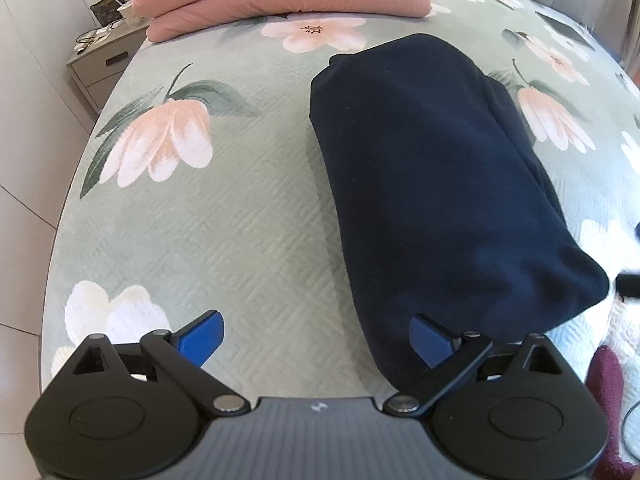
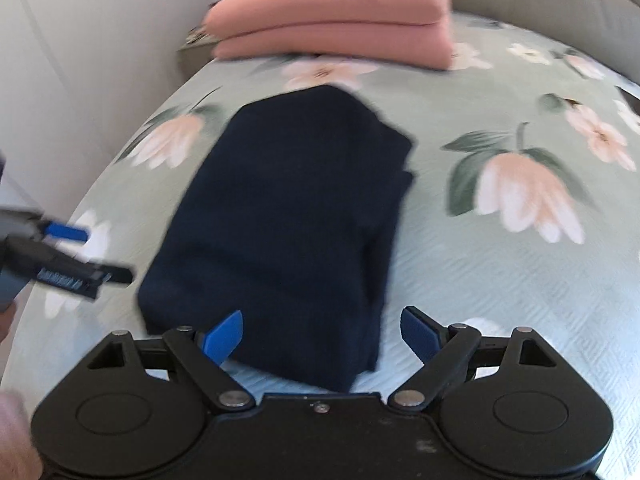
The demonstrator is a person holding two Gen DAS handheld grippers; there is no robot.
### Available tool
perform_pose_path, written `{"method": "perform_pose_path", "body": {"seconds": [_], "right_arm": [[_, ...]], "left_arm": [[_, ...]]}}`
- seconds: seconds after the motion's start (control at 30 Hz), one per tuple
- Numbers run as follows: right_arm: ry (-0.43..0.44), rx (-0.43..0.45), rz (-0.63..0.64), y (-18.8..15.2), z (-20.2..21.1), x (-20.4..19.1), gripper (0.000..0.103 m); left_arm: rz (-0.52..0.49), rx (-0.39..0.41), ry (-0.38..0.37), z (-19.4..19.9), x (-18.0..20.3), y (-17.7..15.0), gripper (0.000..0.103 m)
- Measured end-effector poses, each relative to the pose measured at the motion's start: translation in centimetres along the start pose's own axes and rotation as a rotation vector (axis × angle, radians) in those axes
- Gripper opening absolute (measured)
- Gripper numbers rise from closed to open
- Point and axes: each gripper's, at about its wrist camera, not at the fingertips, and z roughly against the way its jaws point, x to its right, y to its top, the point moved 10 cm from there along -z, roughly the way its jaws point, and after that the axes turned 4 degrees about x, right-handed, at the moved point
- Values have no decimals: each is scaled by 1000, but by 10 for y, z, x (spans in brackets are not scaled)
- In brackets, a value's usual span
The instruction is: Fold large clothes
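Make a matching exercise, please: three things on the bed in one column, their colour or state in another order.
Things:
1. folded garment
2. folded quilt
3. left gripper

States:
A. pink, stacked at the far end of the bed
B. open, holding nothing
C. dark navy, lying in the middle of the bedspread

Pairs: 1-C, 2-A, 3-B
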Motion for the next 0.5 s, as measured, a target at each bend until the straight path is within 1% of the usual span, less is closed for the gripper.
{"method": "perform_pose_path", "body": {"seconds": [0.1,0.17,0.27,0.33,0.37,0.5], "right_arm": [[-21,-59,5,-12,-8,-8,101],[-13,-80,11,-17,-10,-12,101],[-7,-75,28,-18,-6,-18,102],[-12,-69,38,-18,-3,-20,101],[-12,-68,39,-17,-3,-20,101],[4,-70,50,-18,-2,-24,101]], "left_arm": [[-18,11,21,5,1,-2,101],[-30,17,33,5,2,0,101],[-26,20,5,6,7,0,101],[-10,23,-44,8,13,0,101],[-6,21,-56,7,16,0,101],[-24,29,-49,8,19,0,101]]}}
